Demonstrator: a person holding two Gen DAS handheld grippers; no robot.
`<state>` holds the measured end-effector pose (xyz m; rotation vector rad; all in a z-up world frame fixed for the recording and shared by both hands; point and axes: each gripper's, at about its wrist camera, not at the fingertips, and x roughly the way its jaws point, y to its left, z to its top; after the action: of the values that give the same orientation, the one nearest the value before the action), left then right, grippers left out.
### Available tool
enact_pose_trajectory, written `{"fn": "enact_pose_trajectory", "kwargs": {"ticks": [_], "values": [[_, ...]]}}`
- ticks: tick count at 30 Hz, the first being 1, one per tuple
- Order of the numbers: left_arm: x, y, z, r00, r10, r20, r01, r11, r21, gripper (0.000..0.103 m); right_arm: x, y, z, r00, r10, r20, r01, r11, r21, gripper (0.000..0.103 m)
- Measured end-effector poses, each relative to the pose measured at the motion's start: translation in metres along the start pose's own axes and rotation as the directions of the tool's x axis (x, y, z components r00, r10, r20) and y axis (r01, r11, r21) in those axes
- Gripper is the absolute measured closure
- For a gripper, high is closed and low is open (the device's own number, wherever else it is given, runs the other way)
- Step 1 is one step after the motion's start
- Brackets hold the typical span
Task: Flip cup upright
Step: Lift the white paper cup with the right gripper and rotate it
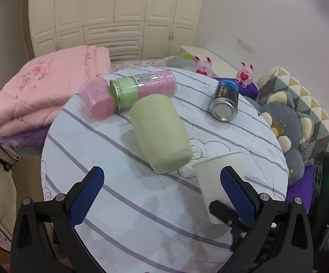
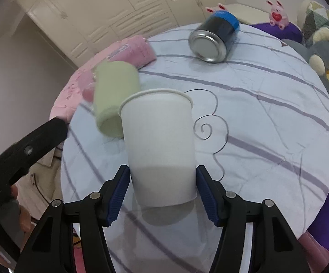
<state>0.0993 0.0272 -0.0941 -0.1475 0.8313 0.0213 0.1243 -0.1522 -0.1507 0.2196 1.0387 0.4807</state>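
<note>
A white paper cup (image 2: 158,145) sits between the fingers of my right gripper (image 2: 162,187), rim pointing up and away, base near the pads and lifted just above the striped tablecloth. The blue pads (image 2: 118,193) press its lower sides. In the left wrist view the same cup (image 1: 212,179) appears tilted behind the right finger of my left gripper (image 1: 162,193), with the right gripper's black tip at its base. My left gripper is open and empty over the near part of the table.
A round table (image 1: 123,216) with a striped cloth holds a lying green cup (image 1: 159,134), a pink cup (image 1: 97,102), a green-and-pink jar (image 1: 141,88) and a blue can (image 1: 225,102) on its side. Pink quilt left, plush toys right.
</note>
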Motion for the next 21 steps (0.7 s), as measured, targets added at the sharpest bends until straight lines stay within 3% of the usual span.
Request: {"fn": "enact_pose_trajectory", "kwargs": {"ticks": [5, 6, 7, 8, 13, 21], "values": [[-0.002, -0.009, 0.000, 1.000, -0.004, -0.019, 0.004, 1.000, -0.019, 0.000, 0.005, -0.004, 0.000, 0.997, 0.075, -0.024, -0.074, 0.997, 0.030, 0.042], [-0.003, -0.012, 0.001, 1.000, 0.005, -0.014, -0.005, 1.000, -0.016, 0.000, 0.008, -0.005, 0.000, 0.997, 0.070, -0.036, -0.069, 0.997, 0.035, 0.039], [-0.004, -0.014, 0.001, 1.000, 0.013, -0.010, -0.013, 1.000, -0.012, 0.000, 0.010, -0.006, 0.000, 0.997, 0.064, -0.051, -0.062, 0.997, 0.040, 0.025], [-0.004, -0.016, 0.001, 1.000, 0.016, -0.010, -0.016, 1.000, -0.008, 0.000, 0.011, -0.009, -0.001, 0.997, 0.059, -0.054, -0.056, 0.997, 0.053, 0.020], [-0.005, -0.024, 0.001, 1.000, 0.016, -0.014, -0.016, 1.000, -0.007, 0.000, 0.000, -0.008, 0.001, 0.995, 0.097, -0.019, -0.096, 0.995, 0.024, 0.020], [0.004, -0.044, 0.002, 0.999, 0.028, -0.039, -0.027, 1.000, 0.004, 0.000, -0.026, -0.029, 0.005, 0.997, -0.042, 0.068, 0.042, 0.999, 0.005, 0.020]]}}
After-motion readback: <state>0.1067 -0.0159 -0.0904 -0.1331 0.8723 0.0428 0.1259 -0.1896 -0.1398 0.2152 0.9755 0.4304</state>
